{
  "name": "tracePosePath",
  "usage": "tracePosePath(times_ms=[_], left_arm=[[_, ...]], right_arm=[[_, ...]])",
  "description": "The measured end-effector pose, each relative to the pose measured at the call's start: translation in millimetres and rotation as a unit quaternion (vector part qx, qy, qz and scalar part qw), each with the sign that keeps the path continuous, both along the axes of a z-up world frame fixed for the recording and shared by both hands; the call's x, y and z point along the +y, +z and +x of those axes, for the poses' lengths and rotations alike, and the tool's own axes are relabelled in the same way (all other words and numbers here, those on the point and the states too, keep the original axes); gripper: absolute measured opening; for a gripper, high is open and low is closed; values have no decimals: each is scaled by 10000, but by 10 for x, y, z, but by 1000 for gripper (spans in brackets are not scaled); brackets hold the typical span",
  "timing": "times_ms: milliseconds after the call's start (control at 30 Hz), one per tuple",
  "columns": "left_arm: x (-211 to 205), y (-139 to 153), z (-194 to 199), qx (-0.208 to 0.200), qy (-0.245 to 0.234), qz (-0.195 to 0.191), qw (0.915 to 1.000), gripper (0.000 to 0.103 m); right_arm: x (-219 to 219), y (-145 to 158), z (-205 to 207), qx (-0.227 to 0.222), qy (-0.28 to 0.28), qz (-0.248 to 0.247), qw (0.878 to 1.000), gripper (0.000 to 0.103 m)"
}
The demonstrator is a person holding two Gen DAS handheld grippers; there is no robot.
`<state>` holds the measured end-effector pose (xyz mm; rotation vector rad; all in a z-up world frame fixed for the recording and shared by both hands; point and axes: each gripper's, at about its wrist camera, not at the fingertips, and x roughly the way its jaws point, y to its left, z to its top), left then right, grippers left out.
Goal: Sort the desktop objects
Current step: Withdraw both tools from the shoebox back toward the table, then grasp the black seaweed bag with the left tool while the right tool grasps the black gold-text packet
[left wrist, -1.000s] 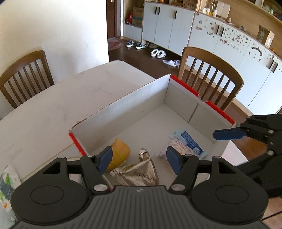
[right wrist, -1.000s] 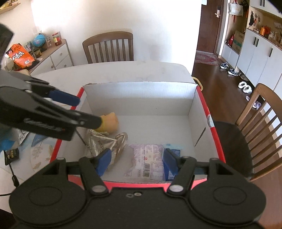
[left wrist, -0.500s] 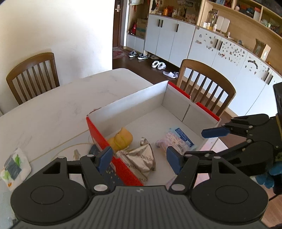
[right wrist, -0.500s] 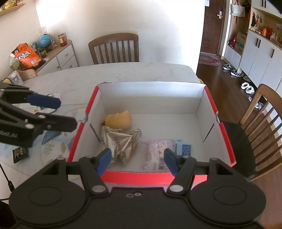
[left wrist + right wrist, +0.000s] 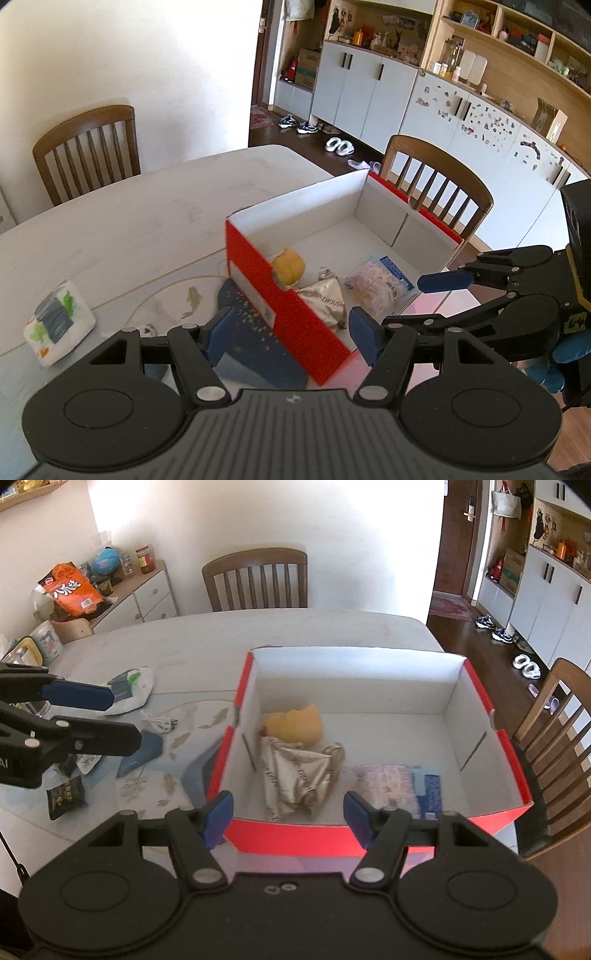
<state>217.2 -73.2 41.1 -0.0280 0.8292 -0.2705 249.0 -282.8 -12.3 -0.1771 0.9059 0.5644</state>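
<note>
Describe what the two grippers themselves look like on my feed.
Both the left gripper and the right gripper are matte black plastic linkages with blue finger pads, silver pivot screws, round side discs and a ribbed centre plate. A blue glove shows behind the right one.

Walls: plain white (image 5: 258,513), catching strong daylight.
Floor: dark wood (image 5: 295,138) running toward a brown door (image 5: 456,535).
Chairs: slatted wooden chairs (image 5: 255,579) (image 5: 437,184) standing at the pale table (image 5: 110,229).
Cabinets: white cupboards (image 5: 365,96) lining the far wall, open shelves (image 5: 517,44) sitting above them.
Side unit: low white drawers (image 5: 151,594) carrying jars and an orange bag.
Shoes: pairs (image 5: 338,146) lying by the cupboards.
</note>
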Motion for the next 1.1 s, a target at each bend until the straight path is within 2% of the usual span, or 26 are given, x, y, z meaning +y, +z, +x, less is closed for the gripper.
tracePosePath(times_ms=[667, 900, 1100], left_arm=[[980, -114, -438, -10, 287, -131, 9995, 67], [1350, -220, -539, -11, 423, -77, 9991, 67], [1675, -344, -588, 38, 616, -92, 9980, 67]], right_arm=[[1058, -93, -590, 53, 459, -27, 9989, 66], [1465, -174, -816, 10, 924, 78, 9957, 67], [1779, -248, -943, 54, 1095, 83, 9939, 72]])
